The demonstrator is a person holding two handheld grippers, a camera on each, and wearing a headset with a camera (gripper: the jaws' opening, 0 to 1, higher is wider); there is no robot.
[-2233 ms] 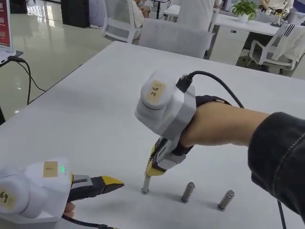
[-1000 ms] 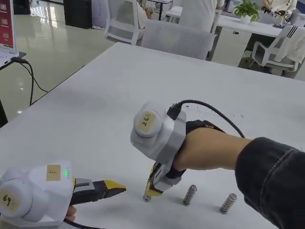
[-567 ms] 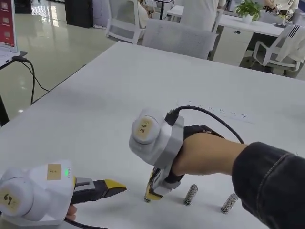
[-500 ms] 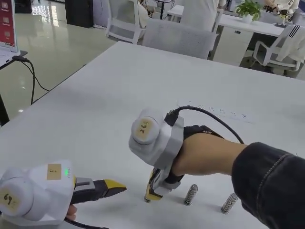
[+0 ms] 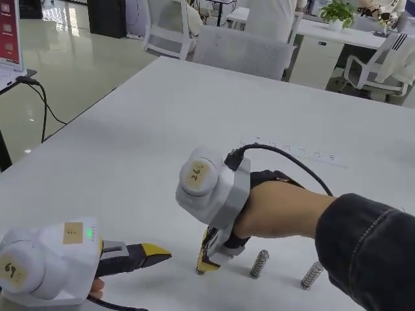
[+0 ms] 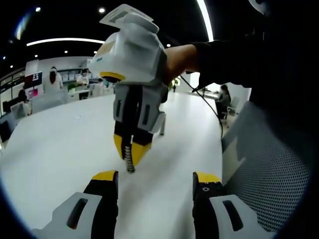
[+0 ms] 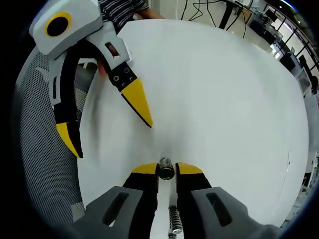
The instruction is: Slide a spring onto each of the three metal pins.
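our right gripper (image 5: 206,264) is clenched on the last spring (image 7: 166,168), low over the leftmost pin (image 6: 130,170) on the surface (image 5: 149,142). we should stay vertical, press it fully down, then release gently. the left gripper (image 6: 155,179) hovers released nearby.
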